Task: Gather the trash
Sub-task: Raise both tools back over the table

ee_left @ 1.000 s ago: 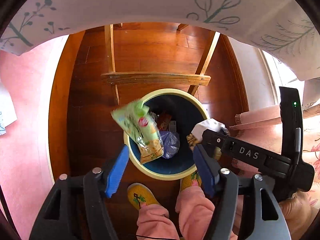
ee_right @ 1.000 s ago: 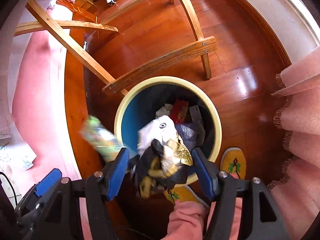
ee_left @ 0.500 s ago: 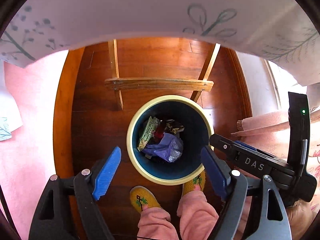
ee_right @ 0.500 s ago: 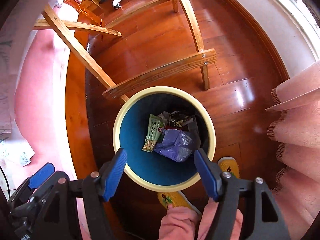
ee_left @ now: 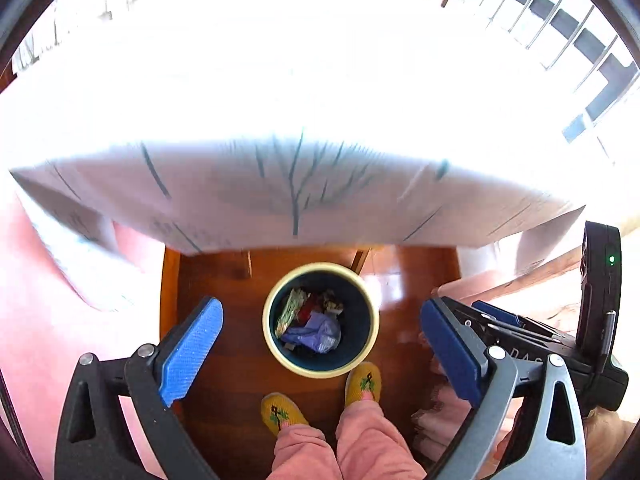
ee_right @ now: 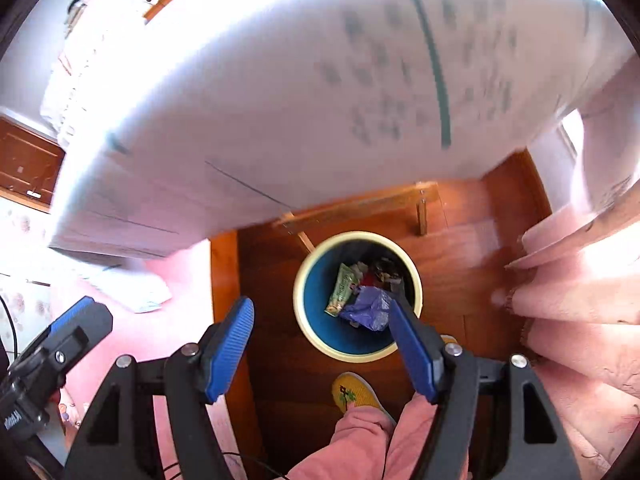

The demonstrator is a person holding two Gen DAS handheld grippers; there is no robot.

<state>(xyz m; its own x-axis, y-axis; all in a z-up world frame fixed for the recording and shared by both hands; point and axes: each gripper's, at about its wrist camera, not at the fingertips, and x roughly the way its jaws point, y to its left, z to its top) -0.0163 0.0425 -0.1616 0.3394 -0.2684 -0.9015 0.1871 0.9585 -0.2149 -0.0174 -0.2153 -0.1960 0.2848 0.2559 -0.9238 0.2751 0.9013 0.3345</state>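
One trash bin [ee_left: 374, 344] on the wooden floor [ee_left: 224, 280], below a tablecloth [ee_left: 304, 196]; left claw [ee_left: 320, 344] and right claw [ee_right: 324, 344] above it, both wide, empty.

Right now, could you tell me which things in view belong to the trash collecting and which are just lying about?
Part of the job:
- bin, cream rim, on the wooden floor
- green snack wrapper inside it
- purple plastic bag inside it
- left claw and right claw, both open and empty

Just there:
- white leaf-print tablecloth
- wooden table frame
- yellow slippers
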